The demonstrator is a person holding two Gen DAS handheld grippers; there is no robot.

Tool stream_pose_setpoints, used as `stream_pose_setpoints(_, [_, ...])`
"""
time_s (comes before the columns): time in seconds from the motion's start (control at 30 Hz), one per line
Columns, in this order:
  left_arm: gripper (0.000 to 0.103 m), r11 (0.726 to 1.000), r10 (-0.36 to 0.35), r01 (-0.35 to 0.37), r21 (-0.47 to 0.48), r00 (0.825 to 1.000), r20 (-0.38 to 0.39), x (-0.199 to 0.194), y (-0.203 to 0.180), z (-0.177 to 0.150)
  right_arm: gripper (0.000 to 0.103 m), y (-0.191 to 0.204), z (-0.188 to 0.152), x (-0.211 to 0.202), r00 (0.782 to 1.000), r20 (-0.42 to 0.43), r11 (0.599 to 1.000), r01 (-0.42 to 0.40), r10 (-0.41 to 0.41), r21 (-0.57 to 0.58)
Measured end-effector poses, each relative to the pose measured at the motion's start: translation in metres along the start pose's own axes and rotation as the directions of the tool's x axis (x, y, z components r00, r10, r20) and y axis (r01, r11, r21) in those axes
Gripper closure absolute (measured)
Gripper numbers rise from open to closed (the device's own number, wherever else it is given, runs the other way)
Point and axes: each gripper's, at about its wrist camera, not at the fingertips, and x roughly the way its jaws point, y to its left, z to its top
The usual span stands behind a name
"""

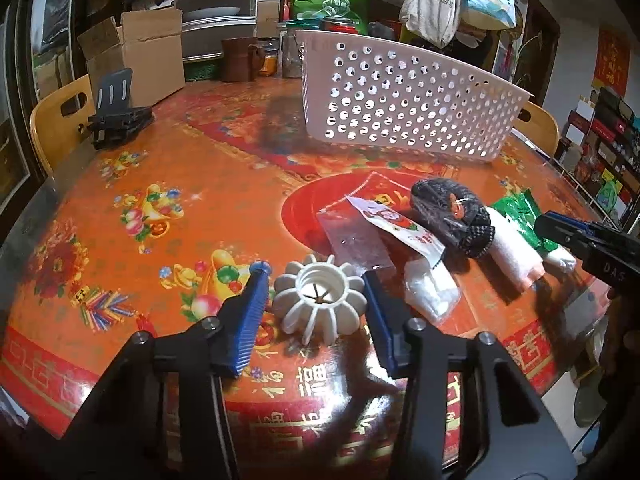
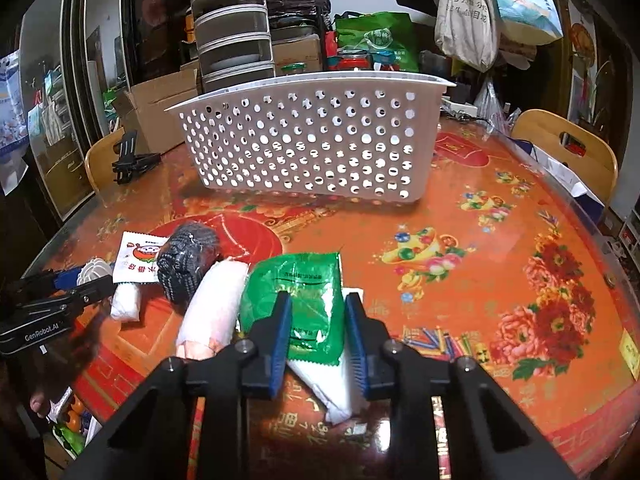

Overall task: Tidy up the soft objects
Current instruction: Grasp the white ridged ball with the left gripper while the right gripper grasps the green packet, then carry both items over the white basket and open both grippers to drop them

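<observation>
Blue ribbed pads of the left gripper (image 1: 312,300) stood apart on either side of a white ribbed ring (image 1: 320,304) on the table, not visibly pressing it. The right gripper (image 2: 316,336) had its jaws spread around a green packet (image 2: 300,284) that lay over a white pad (image 2: 340,384); whether the pads touched the packet could not be told.

Beside the green packet lay a pale foam roll (image 2: 216,304), then a dark mesh bundle (image 2: 186,260), a printed sachet (image 2: 138,258) and a small clear bag of white stuff (image 2: 126,300). A white perforated basket (image 2: 308,140) stood farther back, well apart from this row.

Only the left view showed the ring whole and a clear plastic sleeve (image 1: 352,232) next to the sachet; the right view caught just the ring's edge behind the left gripper. Only the right view showed the green packet in full.

Everything rested on a round table (image 2: 500,240) with an orange and red flowered cover. Behind it were a cardboard box (image 1: 148,60), stacked tubs (image 2: 232,28), hanging cloth bags (image 2: 464,12) and wooden chairs (image 2: 568,148).
</observation>
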Motion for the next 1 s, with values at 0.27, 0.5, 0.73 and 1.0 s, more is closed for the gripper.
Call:
stream_pose_setpoints(0.27, [0.059,1.000,0.003,-0.003,0.005,1.000,-0.001,0.001,-0.001,0.001,0.102,-0.013,-0.003,0.003,0.999,0.008,0.999,-0.040,0.040,0.005])
stream_pose_setpoints(0.5, [0.063,1.000,0.006,-0.006,-0.021,1.000,0.018,-0.002,0.004,0.001,0.103,-0.009,0.004,-0.020,0.995,0.072,0.998,-0.062,0.063,-0.011])
stream_pose_setpoints(0.73, [0.063,0.999,0.025,-0.024,-0.021,0.997,0.066,-0.018,0.008,0.004,0.103,0.002,0.014,-0.044,0.991,0.120,0.998,-0.058,0.062,-0.037])
stream_pose_setpoints(1.0, [0.063,1.000,0.017,-0.016,-0.010,0.996,0.089,-0.030,0.005,0.009,0.103,0.013,0.024,-0.060,0.987,0.151,0.996,-0.042,0.053,-0.078])
